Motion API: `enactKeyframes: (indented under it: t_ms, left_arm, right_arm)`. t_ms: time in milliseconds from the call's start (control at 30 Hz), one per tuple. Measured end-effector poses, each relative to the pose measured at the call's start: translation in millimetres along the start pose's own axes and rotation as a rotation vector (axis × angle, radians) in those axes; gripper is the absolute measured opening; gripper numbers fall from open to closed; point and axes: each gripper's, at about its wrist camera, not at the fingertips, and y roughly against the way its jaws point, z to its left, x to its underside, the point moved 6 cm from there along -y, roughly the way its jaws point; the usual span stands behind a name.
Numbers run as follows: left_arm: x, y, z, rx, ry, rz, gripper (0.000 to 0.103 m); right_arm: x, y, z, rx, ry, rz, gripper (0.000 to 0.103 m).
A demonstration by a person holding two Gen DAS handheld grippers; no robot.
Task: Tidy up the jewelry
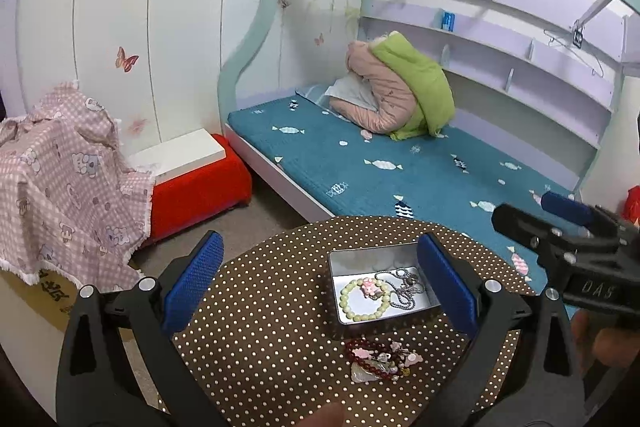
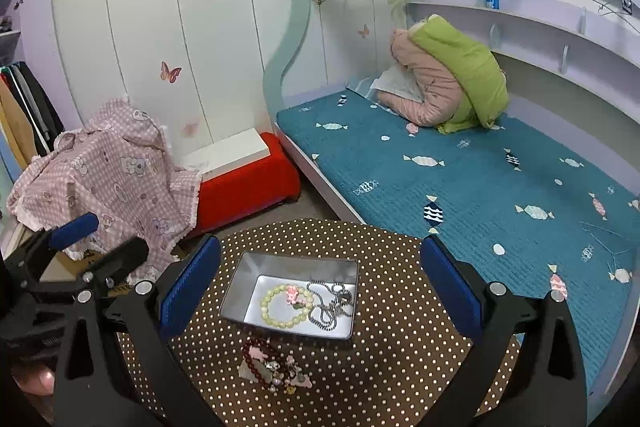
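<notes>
On dotted table [image 2: 392,327], open tin [image 2: 294,301] with pale-green bracelet [image 2: 282,307], silver chain [image 2: 334,303]; both jaws wide.

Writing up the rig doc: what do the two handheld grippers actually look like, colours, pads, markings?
Both match: the left gripper and right gripper have black plastic finger arms with triangular cut-outs, silver round bolt heads at the joints, and blue textured rectangular pads. Seen from the left wrist view, the right gripper's black body bears embossed "DAS" lettering. No cables visible. Bare skin of the hands shows at the frame edges; no sleeves can be made out.
</notes>
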Motion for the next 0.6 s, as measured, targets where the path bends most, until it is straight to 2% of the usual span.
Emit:
enactKeyframes:
  t_ms: [400, 600]
  left_arm:
    - [24, 44, 6, -0.019, 0.008, -0.048, 0.097]
    - [50, 55, 9, -0.029, 0.008, -0.04, 0.098]
  right_arm:
    - [32, 48, 2, 0.02, 0.01, -0.059, 0.096]
    - [59, 57, 1, 0.052, 0.034, -0.041, 0.096]
